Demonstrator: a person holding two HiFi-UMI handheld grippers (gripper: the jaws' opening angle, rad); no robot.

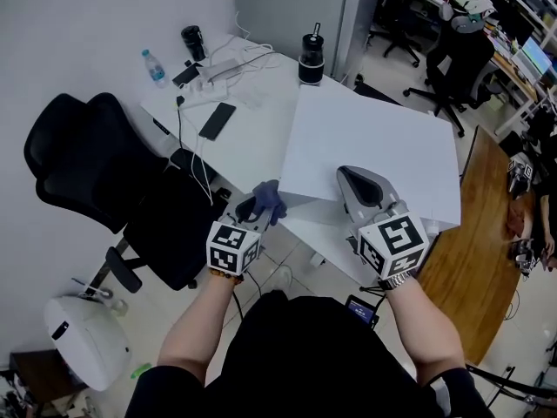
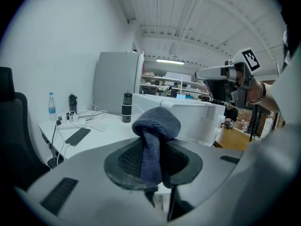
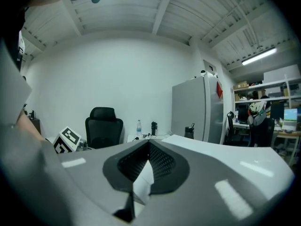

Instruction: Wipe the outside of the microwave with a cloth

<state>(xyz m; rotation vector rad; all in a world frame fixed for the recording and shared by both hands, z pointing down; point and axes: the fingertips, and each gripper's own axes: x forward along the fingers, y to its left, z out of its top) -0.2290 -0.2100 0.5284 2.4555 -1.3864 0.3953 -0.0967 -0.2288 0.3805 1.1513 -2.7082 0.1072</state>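
The microwave is a large white box on the desk corner; it also shows in the left gripper view as the white box just beyond the jaws. My left gripper hangs off the desk's front edge, at the microwave's near left corner, shut on a dark blue cloth. In its own view the cloth bulges over the left gripper and hangs down between the pads. My right gripper hovers over the microwave's near top edge, jaws shut with nothing in them.
A black office chair stands left of the white desk. On the desk lie a phone, a water bottle, two black tumblers and a power strip with cables. A wooden table is at right.
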